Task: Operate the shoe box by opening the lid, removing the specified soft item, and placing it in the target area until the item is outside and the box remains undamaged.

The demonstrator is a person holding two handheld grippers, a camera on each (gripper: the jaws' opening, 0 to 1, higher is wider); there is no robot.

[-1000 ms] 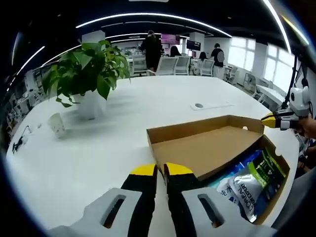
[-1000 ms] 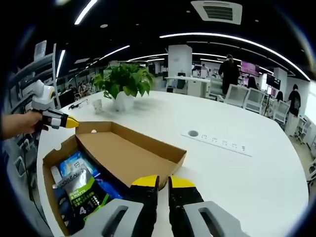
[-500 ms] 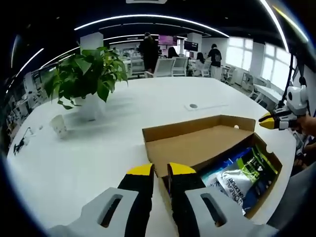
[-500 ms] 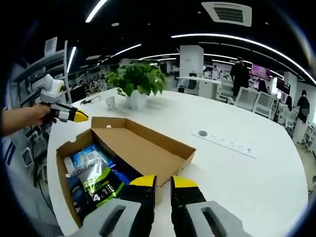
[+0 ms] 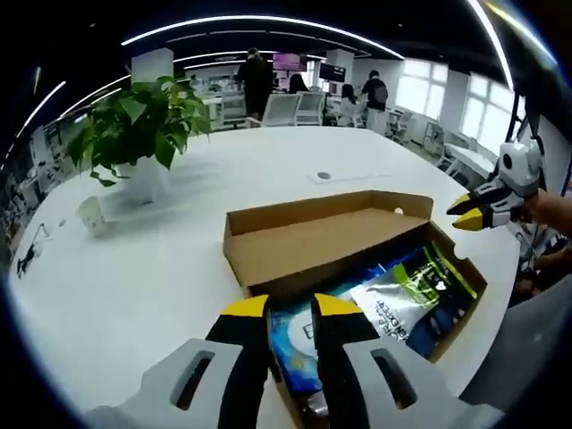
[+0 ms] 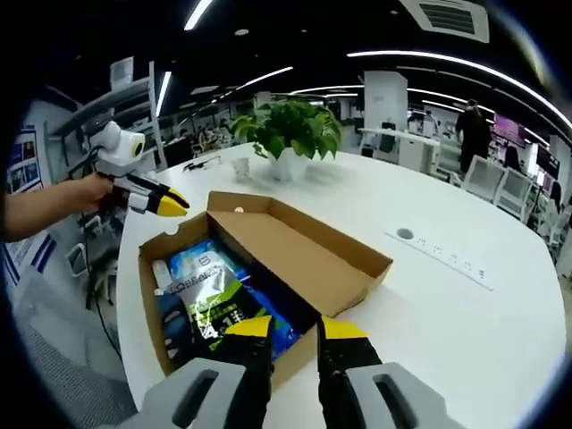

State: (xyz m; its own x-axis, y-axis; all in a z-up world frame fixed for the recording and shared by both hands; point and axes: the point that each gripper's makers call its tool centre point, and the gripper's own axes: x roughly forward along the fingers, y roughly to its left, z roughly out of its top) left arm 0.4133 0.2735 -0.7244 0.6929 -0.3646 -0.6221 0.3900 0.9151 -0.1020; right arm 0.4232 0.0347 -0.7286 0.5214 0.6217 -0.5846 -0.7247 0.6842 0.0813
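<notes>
Cardboard shoe box (image 5: 357,259) sits on a round white table (image 5: 161,268), its lid (image 5: 322,246) folded back so the glossy soft packets (image 5: 402,295) inside lie exposed for picking. Left of the box stands a potted plant (image 5: 134,134). Over its near end the left gripper (image 5: 290,308) hovers with jaws narrowly apart, holding nothing. Beyond its far end the right gripper (image 5: 469,210) waits, slightly parted and empty.

The tabletop (image 5: 268,161) is white, large and rounded. A potted plant (image 5: 134,125) in a white pot stands on it, with a small white cup (image 5: 91,214) nearby. A recessed socket strip (image 6: 442,255) sits in the surface. Behind are white office chairs (image 5: 290,107), desks and standing people (image 5: 257,80). Windows (image 5: 429,89) admit daylight. Curved light strips (image 6: 447,58) and an air vent (image 6: 447,16) occupy the dark ceiling.
</notes>
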